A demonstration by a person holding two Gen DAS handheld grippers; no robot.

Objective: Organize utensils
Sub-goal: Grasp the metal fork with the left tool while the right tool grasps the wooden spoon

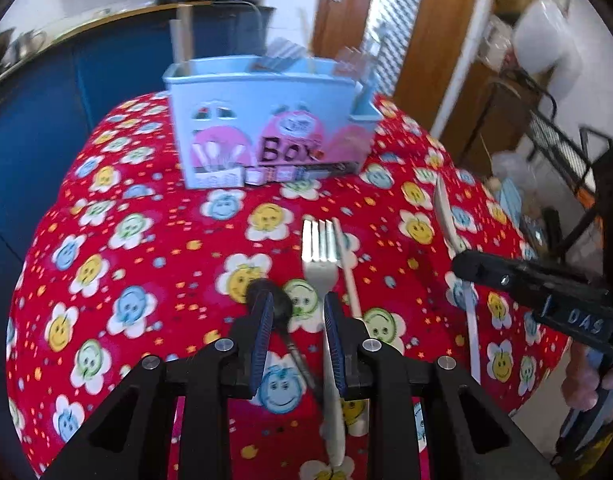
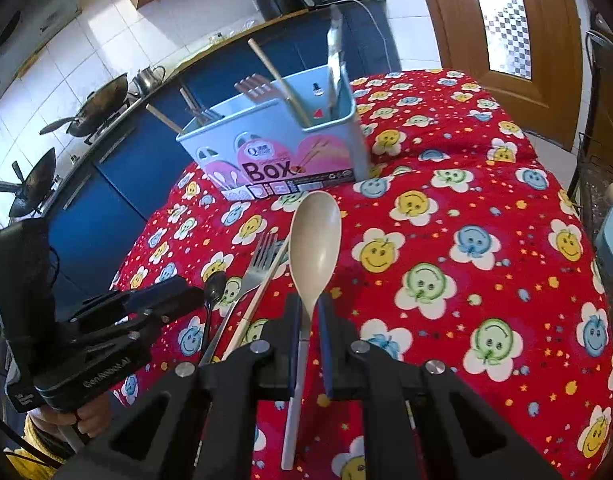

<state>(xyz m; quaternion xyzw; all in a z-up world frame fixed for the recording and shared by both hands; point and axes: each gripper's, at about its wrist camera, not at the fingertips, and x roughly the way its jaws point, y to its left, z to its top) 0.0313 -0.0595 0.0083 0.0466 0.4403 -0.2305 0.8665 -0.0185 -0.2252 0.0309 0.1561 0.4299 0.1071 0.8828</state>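
Right gripper (image 2: pixel 308 320): jaws straddle neck of beige spoon (image 2: pixel 315 240), narrow gap, contact unclear. Left gripper (image 1: pixel 298 320): open around fork (image 1: pixel 321 264) handle, lined up for pickup. Utensil box (image 2: pixel 282 148) beyond, upright on tablecloth (image 2: pixel 466 280).

Black printed grippers (image 1: pixel 298 336), blue ribbed jaws, silver screws, white lettering.

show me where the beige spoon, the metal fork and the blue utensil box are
beige spoon (image 2: pixel 315 240), right wrist view, on its bowl.
metal fork (image 1: pixel 319 242), left wrist view, on its tines.
blue utensil box (image 2: pixel 266 148), right wrist view, on its front wall.
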